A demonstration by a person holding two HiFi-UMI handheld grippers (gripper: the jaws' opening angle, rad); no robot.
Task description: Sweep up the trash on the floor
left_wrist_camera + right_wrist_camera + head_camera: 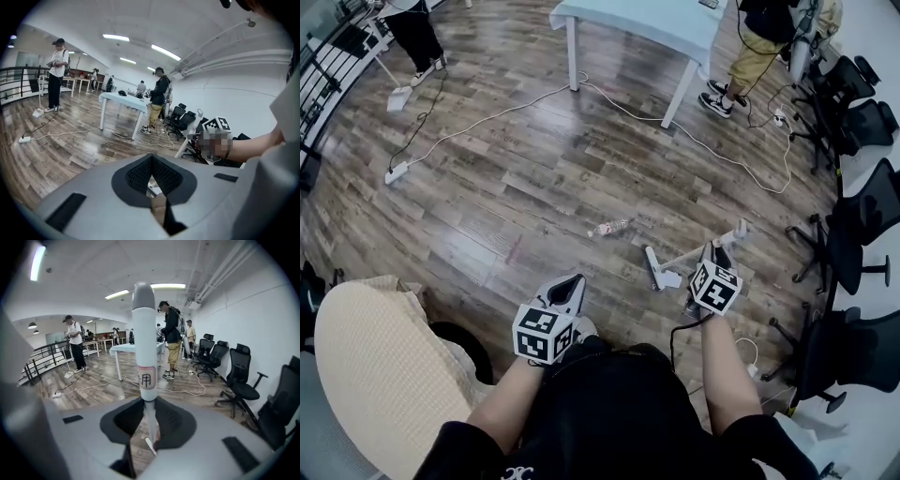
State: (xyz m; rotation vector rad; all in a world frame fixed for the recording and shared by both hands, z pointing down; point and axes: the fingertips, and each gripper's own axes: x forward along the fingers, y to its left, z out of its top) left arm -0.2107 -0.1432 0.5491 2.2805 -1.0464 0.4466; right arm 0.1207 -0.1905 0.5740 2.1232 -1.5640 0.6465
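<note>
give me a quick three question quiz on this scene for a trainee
1. True or false: the left tool is shut with nothing in it.
2. What does the right tool clamp? A) a white handle B) a cup C) a towel
3. Fill in: the clear plastic litter lies on the wooden ____.

Key: 1 true; 2 A; 3 floor

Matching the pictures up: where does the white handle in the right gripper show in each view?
Head view: white tubular handle, lower right, slanting, in the right tongs.
Left gripper view: right of centre, slanting.
Right gripper view: centre, upright.
Shared landmark: light blue table.
</note>
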